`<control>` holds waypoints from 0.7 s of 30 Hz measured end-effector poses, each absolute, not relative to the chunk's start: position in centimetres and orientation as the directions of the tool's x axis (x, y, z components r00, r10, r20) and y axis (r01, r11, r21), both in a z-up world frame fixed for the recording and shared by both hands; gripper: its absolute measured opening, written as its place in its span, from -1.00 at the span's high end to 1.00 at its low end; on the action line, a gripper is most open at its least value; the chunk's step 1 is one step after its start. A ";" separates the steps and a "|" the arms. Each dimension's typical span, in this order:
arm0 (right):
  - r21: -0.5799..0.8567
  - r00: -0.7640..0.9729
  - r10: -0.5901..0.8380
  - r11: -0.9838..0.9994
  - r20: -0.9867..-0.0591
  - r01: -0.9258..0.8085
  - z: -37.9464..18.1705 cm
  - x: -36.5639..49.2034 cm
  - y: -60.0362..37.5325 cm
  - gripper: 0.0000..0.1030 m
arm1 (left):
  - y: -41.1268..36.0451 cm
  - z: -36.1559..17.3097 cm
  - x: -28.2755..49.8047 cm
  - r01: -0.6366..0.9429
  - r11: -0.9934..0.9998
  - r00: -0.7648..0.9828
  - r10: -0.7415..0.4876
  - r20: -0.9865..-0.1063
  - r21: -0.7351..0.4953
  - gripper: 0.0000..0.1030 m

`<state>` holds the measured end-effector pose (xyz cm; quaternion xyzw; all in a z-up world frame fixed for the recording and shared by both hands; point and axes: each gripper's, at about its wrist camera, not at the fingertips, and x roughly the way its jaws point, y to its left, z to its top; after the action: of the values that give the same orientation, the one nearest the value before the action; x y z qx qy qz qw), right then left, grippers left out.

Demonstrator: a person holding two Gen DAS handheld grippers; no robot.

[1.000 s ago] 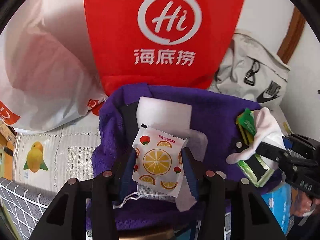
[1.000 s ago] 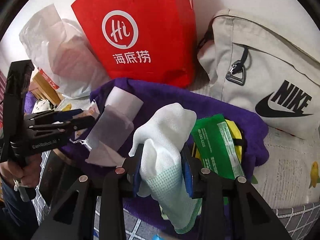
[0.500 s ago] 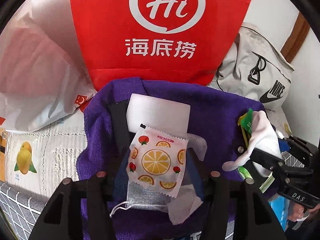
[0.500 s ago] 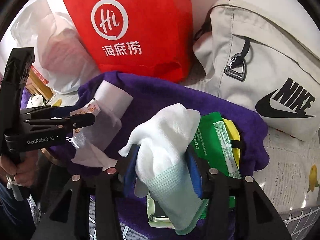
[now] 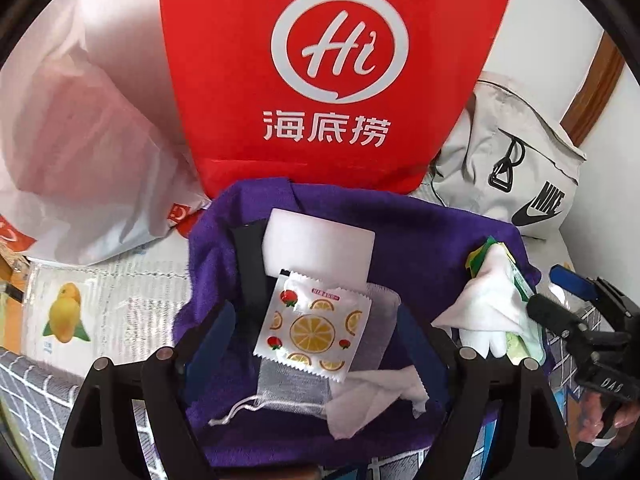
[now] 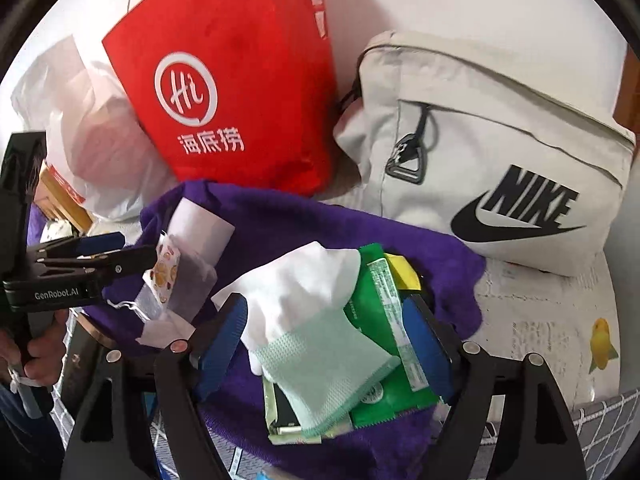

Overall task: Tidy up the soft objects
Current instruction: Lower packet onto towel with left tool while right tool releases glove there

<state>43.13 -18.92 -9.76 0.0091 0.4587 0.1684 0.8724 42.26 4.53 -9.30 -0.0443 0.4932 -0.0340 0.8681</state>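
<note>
A purple towel lies spread out with soft items on it. An orange-print sachet rests on it over a mesh pouch and a white tissue, below a white sponge block. My left gripper is open, its fingers wide on either side of the sachet. A white sock with a mint cuff lies over green packets. My right gripper is open around the sock.
A red paper bag stands behind the towel. A white plastic bag is at the left. A beige Nike backpack is at the right. A lemon-print cloth covers the surface.
Both grippers have opened: the left let go of the sachet, the right let go of the sock. Both items now lie on the towel, and the jaws are wider apart.
</note>
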 end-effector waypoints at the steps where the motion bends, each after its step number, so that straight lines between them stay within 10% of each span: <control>1: 0.173 0.525 0.303 0.944 -0.796 -0.282 -9.5 42.9 -19.1 -0.54 | 4.5 -9.1 42.0 0.016 0.995 0.512 -0.094 -0.854 -0.099 -0.60; 21: 0.192 0.581 0.285 0.957 -0.762 -0.218 -4.5 27.8 -21.5 -0.54 | 5.6 -4.3 25.7 -0.046 0.998 0.567 -0.004 -0.823 -0.037 -0.77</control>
<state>27.84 -21.51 -4.49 0.0384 0.4352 0.1417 0.8883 25.69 5.59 -4.34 -0.0272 0.4649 0.0120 0.8848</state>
